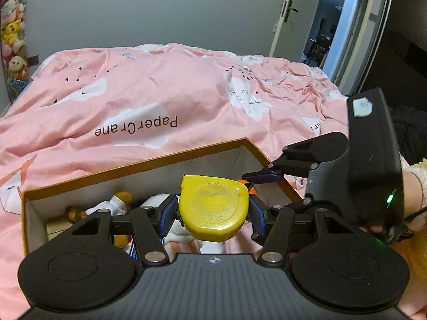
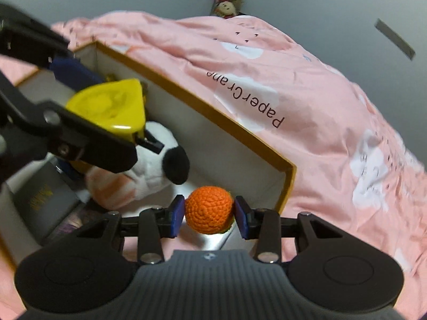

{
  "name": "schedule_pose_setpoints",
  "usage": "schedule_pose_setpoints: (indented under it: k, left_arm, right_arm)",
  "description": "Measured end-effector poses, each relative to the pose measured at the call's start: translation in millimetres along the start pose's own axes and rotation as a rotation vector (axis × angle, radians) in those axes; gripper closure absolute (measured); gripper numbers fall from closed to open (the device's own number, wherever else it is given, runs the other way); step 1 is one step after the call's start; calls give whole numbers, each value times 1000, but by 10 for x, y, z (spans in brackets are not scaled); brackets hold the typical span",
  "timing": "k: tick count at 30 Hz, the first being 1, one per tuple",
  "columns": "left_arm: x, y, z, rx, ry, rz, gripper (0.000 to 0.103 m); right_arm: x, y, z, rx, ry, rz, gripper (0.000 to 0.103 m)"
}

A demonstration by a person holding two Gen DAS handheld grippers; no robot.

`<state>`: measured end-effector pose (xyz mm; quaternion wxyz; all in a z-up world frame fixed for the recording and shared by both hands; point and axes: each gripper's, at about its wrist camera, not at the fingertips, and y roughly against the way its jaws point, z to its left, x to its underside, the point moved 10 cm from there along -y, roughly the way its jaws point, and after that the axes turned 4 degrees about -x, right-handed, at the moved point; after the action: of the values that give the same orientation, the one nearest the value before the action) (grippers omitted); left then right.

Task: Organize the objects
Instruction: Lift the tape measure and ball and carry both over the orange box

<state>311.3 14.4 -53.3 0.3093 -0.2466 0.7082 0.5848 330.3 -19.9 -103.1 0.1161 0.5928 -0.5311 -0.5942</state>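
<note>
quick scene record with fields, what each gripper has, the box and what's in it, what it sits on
left gripper: shut on yellow tape measure, above the box
right gripper: shut on orange crochet ball, above the box's corner
box: open, white inside, orange-brown rim
in box: white plush toy, small brown plush, dark booklet
under box: pink bedcover

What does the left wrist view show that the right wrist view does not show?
Only the left wrist view shows the open door and a brown plush toy in the box.

Only the right wrist view shows the dark book in the box.

Both show the cardboard box, the yellow tape measure in the left gripper, and the right gripper holding the orange crocheted ball.
</note>
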Motion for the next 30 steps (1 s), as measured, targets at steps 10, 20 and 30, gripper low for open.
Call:
schedule_pose_setpoints:
  k: [10, 20, 30]
  left_arm:
    - [37, -161, 95, -31, 48, 2, 38]
    - [98, -153, 119, -65, 4, 7, 38]
    - [85, -138, -38, -87, -129, -21, 38]
  right_arm:
    - [60, -170, 36, 69, 184, 38, 61]
    - [49, -70, 46, 95, 176, 7, 42]
    - [94, 548, -34, 173, -32, -163, 32]
